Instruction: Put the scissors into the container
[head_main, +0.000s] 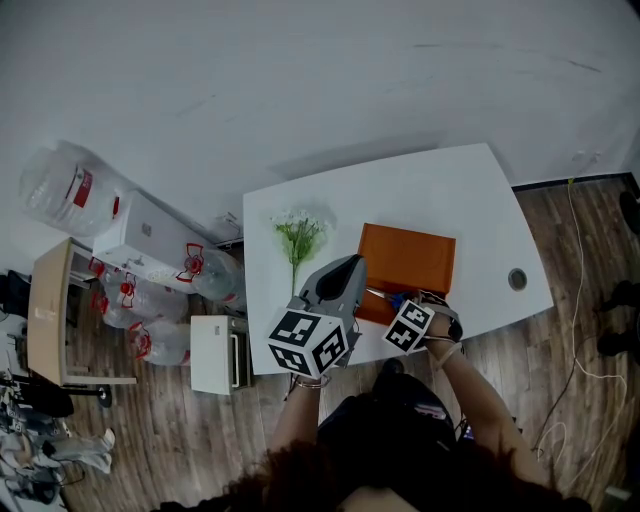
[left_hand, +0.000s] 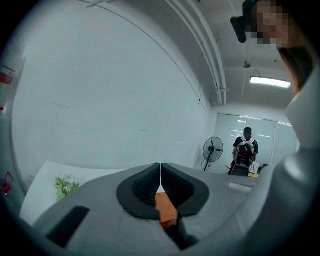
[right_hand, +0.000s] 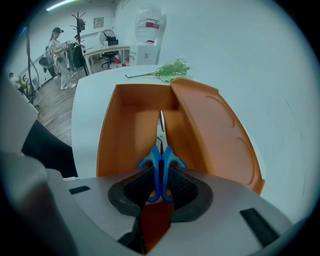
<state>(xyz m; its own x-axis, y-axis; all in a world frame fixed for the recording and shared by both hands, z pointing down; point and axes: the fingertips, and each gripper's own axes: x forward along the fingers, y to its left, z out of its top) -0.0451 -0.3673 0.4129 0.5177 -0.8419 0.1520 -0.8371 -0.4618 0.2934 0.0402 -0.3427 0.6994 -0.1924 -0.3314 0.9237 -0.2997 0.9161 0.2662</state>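
Blue-handled scissors sit handle-first between the pads of my right gripper, which is shut on them. Their blades point down into the open orange container, and its orange lid leans at the right side. In the head view the container lies on the white table, with the right gripper over its near edge. My left gripper hangs shut and empty, its pads touching; it hovers by the container's left side.
A green plant sprig lies on the table left of the container. A round cable hole is near the right edge. Water bottles and a small white cabinet stand on the floor to the left.
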